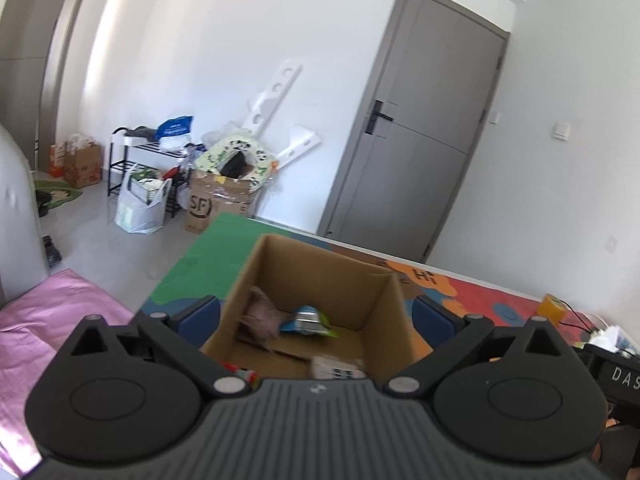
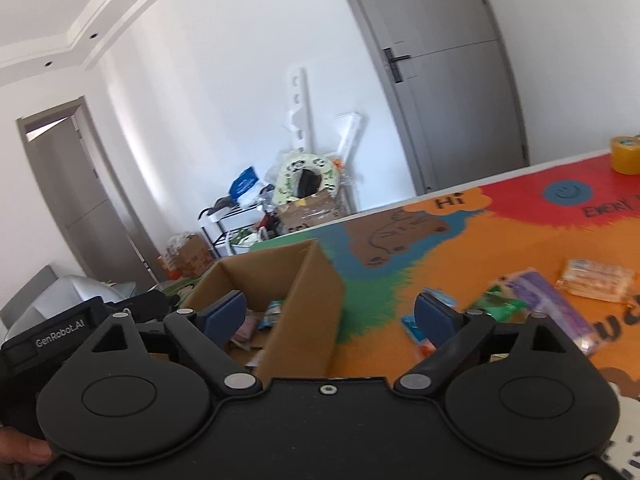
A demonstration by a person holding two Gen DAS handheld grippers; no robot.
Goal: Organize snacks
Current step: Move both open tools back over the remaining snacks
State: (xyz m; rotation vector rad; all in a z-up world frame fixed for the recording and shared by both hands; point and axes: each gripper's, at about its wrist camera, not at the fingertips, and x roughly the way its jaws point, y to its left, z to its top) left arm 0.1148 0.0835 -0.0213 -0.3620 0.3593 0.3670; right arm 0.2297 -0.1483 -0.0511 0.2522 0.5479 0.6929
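Loose snack packets [image 2: 536, 300] are seen on the worktop [image 2: 480, 240] just ahead and right of the right claw [image 2: 332, 312], light, crinkly and slippery, best pinched at a sealed edge. Others are seen inside the cardboard box [image 1: 380, 312] between the left claw's [image 1: 316, 314] fingers. Both claws are held wide open and empty.

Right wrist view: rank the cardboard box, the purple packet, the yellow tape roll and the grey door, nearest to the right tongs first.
1. Cardboard box, just left of centre.
2. Purple packet, right, on the mat.
3. Yellow tape roll, far right edge.
4. Grey door, back wall.
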